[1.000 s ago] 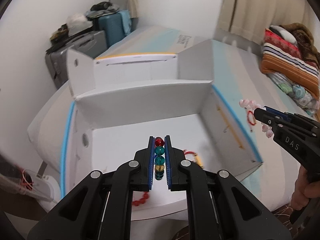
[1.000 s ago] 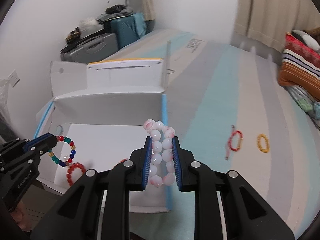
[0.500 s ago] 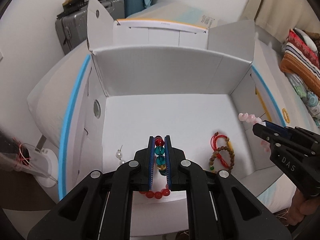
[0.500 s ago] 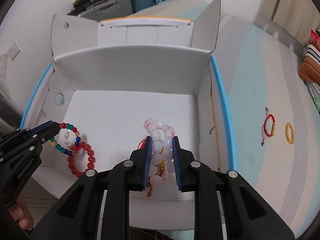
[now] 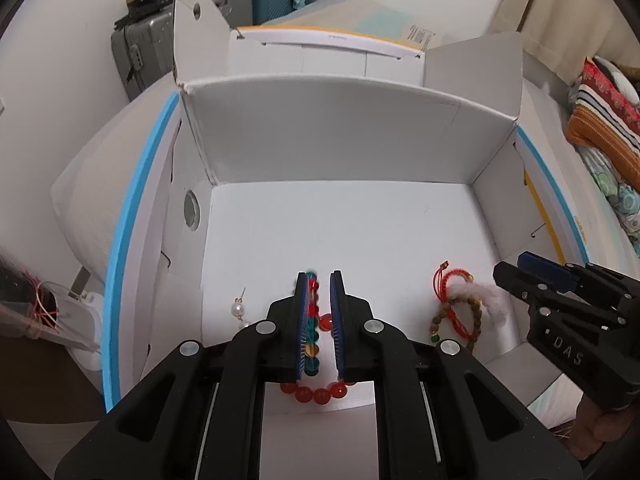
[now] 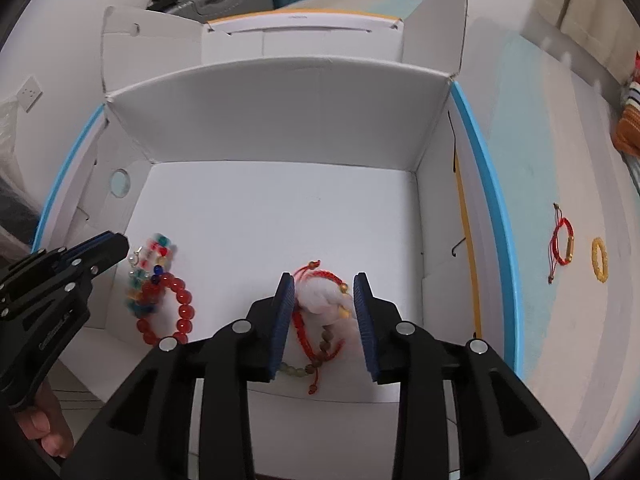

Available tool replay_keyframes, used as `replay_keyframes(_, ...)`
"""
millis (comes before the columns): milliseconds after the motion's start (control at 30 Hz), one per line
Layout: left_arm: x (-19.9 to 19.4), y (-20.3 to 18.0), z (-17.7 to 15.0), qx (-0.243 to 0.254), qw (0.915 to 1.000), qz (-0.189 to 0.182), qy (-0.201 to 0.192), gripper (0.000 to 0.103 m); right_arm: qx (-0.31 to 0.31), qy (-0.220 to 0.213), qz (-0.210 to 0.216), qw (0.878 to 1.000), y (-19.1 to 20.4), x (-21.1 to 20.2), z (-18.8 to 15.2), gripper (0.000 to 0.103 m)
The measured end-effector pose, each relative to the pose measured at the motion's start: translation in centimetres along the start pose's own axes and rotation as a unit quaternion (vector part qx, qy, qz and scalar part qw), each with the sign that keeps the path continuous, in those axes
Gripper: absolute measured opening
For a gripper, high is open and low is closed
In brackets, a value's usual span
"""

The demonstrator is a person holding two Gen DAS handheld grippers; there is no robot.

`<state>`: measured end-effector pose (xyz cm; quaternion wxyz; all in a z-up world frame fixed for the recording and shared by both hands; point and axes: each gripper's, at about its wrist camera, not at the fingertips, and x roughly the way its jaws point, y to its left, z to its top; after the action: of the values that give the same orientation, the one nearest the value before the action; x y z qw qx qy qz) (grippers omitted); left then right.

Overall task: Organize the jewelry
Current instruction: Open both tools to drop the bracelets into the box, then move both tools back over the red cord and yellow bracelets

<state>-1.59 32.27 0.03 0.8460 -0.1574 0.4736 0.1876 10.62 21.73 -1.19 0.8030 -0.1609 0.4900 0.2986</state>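
An open white cardboard box lies on the bed. My left gripper is open over its near left floor; the multicoloured bead bracelet drops blurred between its fingers, onto a red bead bracelet. My right gripper is open over the near right floor; the pink-white bead bracelet falls blurred onto a red cord bracelet and a brown bead bracelet.
A pearl earring lies on the box floor at the left. On the bed right of the box lie a red cord bracelet and a yellow ring bracelet. Suitcases stand behind the box; folded blankets at far right.
Both grippers moved lower into the box and opened. The multicoloured bracelet and the pink-white bracelet left the fingers and are falling onto the jewelry on the box floor.
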Motion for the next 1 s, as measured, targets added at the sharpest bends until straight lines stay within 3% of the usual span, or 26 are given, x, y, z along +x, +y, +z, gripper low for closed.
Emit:
replay_keyframes(33,-0.2,-0.2,0.0,0.001,1.0000,0.000,-0.002,0.013,0.002,-0.003,0.001,1.000,0.0,-0.2,0.0,0.038)
replay_keyframes(167,-1.1,-0.7,-0.1,0.003,0.9998,0.005,-0.018,0.036,0.006,-0.025,0.004,1.000,-0.3,-1.7,0.1,0.052)
replay_keyframes(233,-1.5,-1.2,-0.3,0.008,0.9996,0.006,-0.025,0.037,0.009,-0.039,0.004,0.999,-0.7,-2.6,0.1,0.056)
replay_keyframes(400,-2.3,-3.2,-0.7,0.020,0.9990,0.001,-0.039,0.053,0.027,-0.075,-0.009,0.997,-2.7,-5.0,-0.7,0.076)
replay_keyframes(633,-3.8,-8.0,-1.1,0.057,0.9963,-0.005,-0.064,0.084,0.062,-0.100,-0.020,0.993,-7.6,-7.4,-1.8,0.081)
replay_keyframes(667,-4.0,-8.8,-1.1,0.062,0.9957,-0.007,-0.069,0.088,0.066,-0.102,-0.021,0.992,-8.1,-7.6,-2.0,0.086)
replay_keyframes(767,-4.4,-11.5,-0.9,0.077,0.9938,-0.015,-0.078,0.097,0.079,-0.112,-0.030,0.990,-11.1,-8.4,-2.8,0.090)
replay_keyframes(1000,-3.5,-18.3,-0.3,0.111,0.9890,-0.049,-0.084,0.097,0.118,-0.115,-0.064,0.984,-19.0,-9.1,-4.8,0.095)
